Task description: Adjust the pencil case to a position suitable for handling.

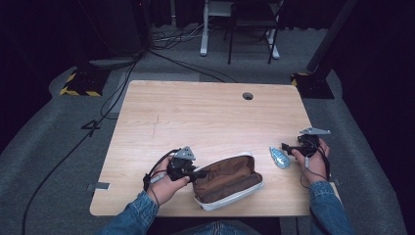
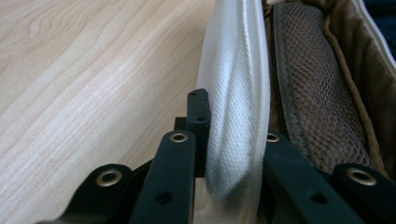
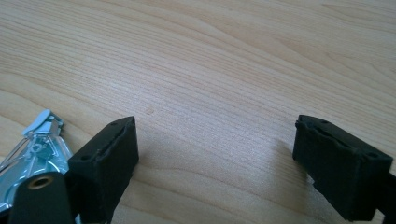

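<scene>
One brown pouch (image 1: 227, 180) with a white zip band and one small pale-blue packet (image 1: 279, 157) lay on the wooden counter (image 1: 205, 117), and the person worked two grippers, one in each hand.

The pouch lay open on its side, its long axis running from the left gripper (image 1: 195, 174) away toward the far right, so that one end sat at those jaws and the other pointed toward the packet. In the left gripper view the white zip band (image 2: 236, 107) rose straight up between the two black jaws, with brown mesh lining (image 2: 317, 102) just to the right of the right jaw and bare wood to the left of the left one. The jaws were clenched on that white edge, pressing it from both sides.

The right gripper (image 1: 289, 148) hung low over the counter with its jaws released and standing wide apart, nothing between them but wood grain. The packet (image 3: 35, 151) lay just outside the left jaw, beside its tip, well apart from the pouch.
</scene>
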Available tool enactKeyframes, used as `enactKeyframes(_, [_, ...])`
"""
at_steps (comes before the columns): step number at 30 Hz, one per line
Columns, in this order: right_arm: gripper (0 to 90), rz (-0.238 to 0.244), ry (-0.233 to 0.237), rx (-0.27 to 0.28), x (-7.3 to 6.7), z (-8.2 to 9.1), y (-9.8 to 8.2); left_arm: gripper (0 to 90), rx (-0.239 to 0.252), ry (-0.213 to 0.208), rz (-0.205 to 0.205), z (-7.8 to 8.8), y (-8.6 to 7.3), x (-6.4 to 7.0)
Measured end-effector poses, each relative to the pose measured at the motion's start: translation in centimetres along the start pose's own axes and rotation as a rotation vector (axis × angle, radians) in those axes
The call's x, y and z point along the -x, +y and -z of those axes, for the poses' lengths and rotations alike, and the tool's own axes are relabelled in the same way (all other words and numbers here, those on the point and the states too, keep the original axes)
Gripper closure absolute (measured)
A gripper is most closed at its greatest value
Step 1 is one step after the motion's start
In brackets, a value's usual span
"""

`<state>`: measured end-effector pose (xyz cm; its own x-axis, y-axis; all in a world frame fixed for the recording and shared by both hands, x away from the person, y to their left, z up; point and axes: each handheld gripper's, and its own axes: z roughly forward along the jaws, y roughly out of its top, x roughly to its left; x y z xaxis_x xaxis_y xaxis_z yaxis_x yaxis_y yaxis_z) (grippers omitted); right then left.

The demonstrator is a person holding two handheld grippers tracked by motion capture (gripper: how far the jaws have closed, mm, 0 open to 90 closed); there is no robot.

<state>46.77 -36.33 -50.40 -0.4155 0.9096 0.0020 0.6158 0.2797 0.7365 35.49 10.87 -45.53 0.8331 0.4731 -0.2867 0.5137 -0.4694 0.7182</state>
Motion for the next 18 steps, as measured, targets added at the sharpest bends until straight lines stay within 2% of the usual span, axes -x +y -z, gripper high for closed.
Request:
enactKeyframes(2, [14.4, 0.001, 0.001, 0.0, 0.01, 0.0, 0.0, 81.4, 0.002, -0.01, 0.017, -0.05, -0.12, -0.2])
enactKeyframes(4, [14.4, 0.002, 0.002, 0.0, 0.02, 0.01, 0.0, 81.2, -0.002, -0.006, 0.017, -0.05, -0.15, -0.27])
enactKeyframes(8, [14.4, 0.003, 0.003, 0.001, 0.04, 0.0, -0.01, 75.8, 0.002, -0.016, 0.028, -0.08, -0.15, -0.25])
enactKeyframes(10, [14.4, 0.003, 0.003, 0.001, 0.04, 0.0, -0.01, 65.6, 0.012, -0.028, 0.043, -0.21, -0.12, -0.22])
enactKeyframes(11, [14.4, 0.003, 0.003, 0.001, 0.04, 0.0, -0.01, 56.4, 0.018, -0.027, 0.045, -0.26, -0.13, -0.21])
enactKeyframes(12, [14.4, 0.004, 0.003, 0.001, 0.04, 0.0, -0.01, 52.4, 0.022, -0.018, 0.044, -0.3, -0.13, -0.21])
enactKeyframes(16, [14.4, 0.003, 0.003, 0.001, 0.04, 0.0, -0.01, 41.7, 0.029, 0.014, 0.025, -0.29, -0.1, -0.23])
enactKeyframes(18, [14.4, 0.004, 0.003, 0.001, 0.04, 0.0, -0.01, 39.6, 0.035, 0.024, 0.016, -0.19, -0.02, -0.16])
